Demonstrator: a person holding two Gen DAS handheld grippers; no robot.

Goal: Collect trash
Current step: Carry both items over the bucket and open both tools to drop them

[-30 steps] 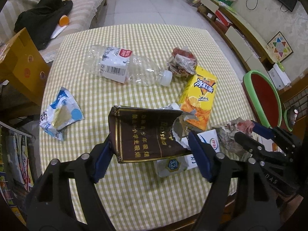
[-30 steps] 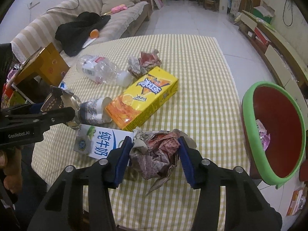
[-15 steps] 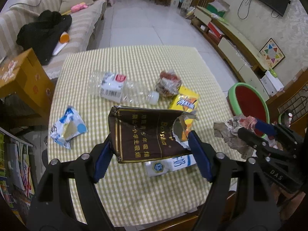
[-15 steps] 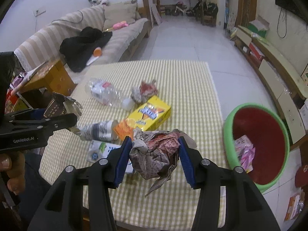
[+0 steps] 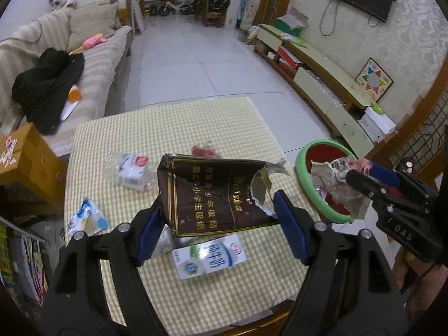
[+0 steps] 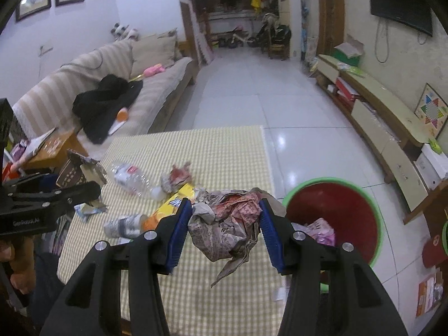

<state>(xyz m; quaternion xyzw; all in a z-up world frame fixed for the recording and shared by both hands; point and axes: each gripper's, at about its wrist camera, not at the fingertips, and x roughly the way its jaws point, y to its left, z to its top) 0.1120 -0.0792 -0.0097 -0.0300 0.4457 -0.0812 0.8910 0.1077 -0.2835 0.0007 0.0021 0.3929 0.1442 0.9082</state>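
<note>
The left gripper (image 5: 218,212) is closed on a torn brown packet (image 5: 215,193), and the right gripper (image 6: 225,224) is closed on a crumpled paper ball (image 6: 226,224). Both pieces are held up in the air above the checked table (image 5: 179,123). The round bin (image 6: 375,204), red inside with a green rim, is seen on the floor beside the table, on the right. The step is likely done best if each piece is carried right over the bin and only then let go. The packet is flat, shiny and ripped at one corner. The paper is soft and wrinkled, so it may be blown aside if dropped from high up.
</note>
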